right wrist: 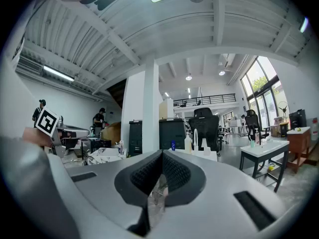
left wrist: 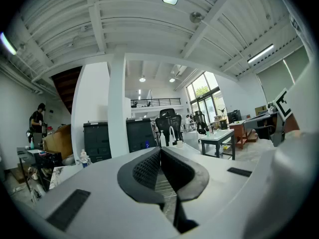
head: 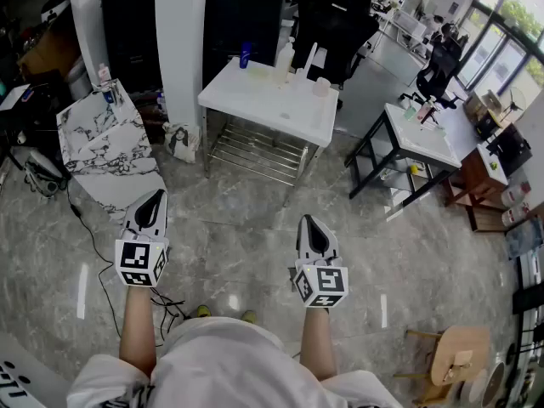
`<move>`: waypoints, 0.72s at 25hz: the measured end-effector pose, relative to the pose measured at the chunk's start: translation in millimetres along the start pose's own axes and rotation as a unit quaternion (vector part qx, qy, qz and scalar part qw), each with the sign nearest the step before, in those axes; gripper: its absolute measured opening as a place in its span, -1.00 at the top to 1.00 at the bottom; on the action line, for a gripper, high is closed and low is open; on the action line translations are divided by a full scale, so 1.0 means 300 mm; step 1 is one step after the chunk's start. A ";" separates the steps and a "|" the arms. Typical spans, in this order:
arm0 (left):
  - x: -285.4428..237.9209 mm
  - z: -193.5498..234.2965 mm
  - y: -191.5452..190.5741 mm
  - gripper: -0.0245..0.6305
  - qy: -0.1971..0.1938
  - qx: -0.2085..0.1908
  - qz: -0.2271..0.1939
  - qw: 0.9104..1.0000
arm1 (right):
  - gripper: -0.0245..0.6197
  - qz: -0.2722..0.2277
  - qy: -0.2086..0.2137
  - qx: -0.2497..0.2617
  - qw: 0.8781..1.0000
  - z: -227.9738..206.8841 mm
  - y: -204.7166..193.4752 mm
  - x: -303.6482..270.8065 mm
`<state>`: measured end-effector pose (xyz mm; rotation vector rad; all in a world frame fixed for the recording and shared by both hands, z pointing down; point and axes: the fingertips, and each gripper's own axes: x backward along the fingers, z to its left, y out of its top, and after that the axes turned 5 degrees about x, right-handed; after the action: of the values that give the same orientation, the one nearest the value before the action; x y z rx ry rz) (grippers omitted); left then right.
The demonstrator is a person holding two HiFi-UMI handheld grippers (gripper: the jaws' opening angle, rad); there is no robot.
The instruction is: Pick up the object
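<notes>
The left gripper (left wrist: 160, 151) had its dark ribbed jaws closed tip to tip, with nothing between them. Beyond the tips, a black office chair (left wrist: 168, 122) stood at twelve o'clock, a white pillar (left wrist: 117, 83) at eleven, a person (left wrist: 37, 121) at nine, and a white table (left wrist: 218, 135) near three.

Ahead of us stands a table (head: 272, 104), with what may be bottles (head: 286, 56) along its far edge. A pillar (head: 180, 32) rises just left of it, and a chair (head: 336, 15) sits behind it. A slab (head: 106, 143) lies farther left, a second table (head: 425, 138) to the right, and a stool (head: 459, 355) near our right side.
</notes>
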<state>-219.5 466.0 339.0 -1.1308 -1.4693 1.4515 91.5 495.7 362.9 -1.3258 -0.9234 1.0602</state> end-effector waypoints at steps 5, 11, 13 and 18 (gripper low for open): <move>0.000 -0.004 0.002 0.86 0.001 0.002 0.002 1.000 | 0.95 0.002 0.003 0.000 1.000 -0.002 0.005 0.003; -0.002 -0.037 0.000 0.86 -0.003 0.001 0.002 1.000 | 0.95 0.000 0.001 -0.003 1.000 -0.023 -0.001 0.017; 0.000 -0.049 -0.002 0.86 -0.005 0.001 0.001 1.000 | 0.95 -0.004 0.004 -0.003 1.000 -0.021 0.000 0.022; -0.005 -0.081 0.001 0.86 -0.012 0.001 0.004 1.000 | 0.93 -0.011 0.007 -0.008 1.000 -0.031 0.006 0.033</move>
<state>-196.0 472.2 340.4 -1.1235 -1.4815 1.4749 103.0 502.4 359.9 -1.3319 -0.9343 1.0277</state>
